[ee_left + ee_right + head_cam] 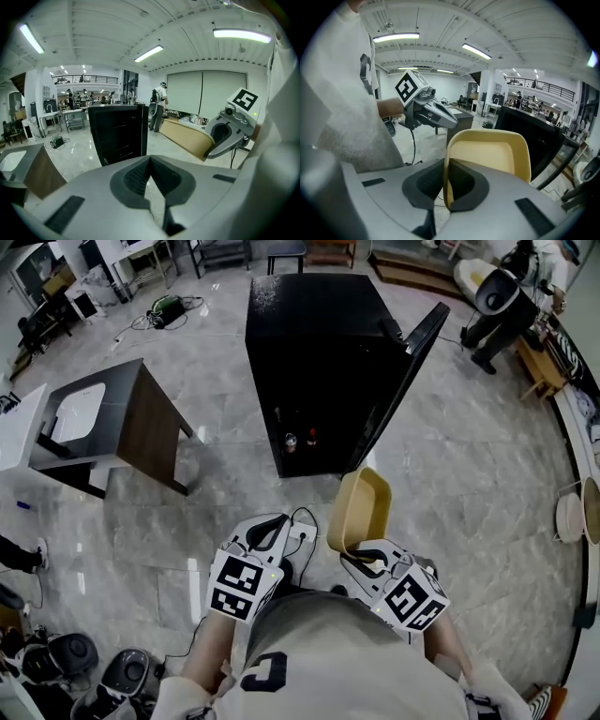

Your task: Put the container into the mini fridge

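The black mini fridge (319, 362) stands on the floor ahead, its door (412, 371) swung open to the right. A tan, shallow container (359, 510) is held on edge just in front of it. My right gripper (364, 557) is shut on the container's wall (487, 154), with the rim pinched between the pads at the right gripper (446, 161). My left gripper (272, 532) hangs beside it, shut and empty; its tips meet at the left gripper (150, 158). The left gripper view shows the fridge (119, 133) and the container (185, 136).
Two small bottles (300, 440) stand low inside the fridge. A dark table (122, 423) with a white tray (80, 413) stands at the left. A power strip and cable (302, 529) lie on the floor below the grippers. A person (497, 296) stands far right.
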`<state>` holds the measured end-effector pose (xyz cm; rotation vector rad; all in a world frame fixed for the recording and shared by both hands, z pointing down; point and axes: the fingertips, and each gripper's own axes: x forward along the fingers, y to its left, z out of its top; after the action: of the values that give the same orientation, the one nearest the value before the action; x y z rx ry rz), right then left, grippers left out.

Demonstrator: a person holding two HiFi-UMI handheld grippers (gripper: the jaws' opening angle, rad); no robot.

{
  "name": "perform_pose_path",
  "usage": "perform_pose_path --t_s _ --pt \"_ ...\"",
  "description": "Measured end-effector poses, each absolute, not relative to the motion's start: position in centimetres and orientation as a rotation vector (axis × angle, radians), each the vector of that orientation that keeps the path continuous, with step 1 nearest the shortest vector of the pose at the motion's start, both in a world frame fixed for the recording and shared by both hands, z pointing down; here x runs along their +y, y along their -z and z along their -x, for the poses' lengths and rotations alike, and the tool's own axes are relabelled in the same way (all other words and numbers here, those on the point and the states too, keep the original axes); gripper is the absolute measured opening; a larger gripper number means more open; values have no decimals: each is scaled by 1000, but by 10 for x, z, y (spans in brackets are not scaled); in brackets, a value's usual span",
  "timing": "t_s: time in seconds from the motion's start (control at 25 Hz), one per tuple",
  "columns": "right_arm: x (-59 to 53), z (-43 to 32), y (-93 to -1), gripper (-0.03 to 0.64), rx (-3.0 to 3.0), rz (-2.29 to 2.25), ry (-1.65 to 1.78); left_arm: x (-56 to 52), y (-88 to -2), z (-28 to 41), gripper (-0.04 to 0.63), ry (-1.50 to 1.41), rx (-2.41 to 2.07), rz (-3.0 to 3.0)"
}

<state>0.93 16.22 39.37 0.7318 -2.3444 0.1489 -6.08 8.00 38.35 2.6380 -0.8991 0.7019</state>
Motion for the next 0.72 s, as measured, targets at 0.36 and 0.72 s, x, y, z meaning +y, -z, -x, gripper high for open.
perform_pose_path --t_s 0.36,0.72 --pt "134 37 -394 31 -2260 -740 -120 35 -389 110 55 -646 -880 -2593" --pt "112 74 -402 31 -2193 -702 -102 8 -401 153 55 -637 -830 -2591"
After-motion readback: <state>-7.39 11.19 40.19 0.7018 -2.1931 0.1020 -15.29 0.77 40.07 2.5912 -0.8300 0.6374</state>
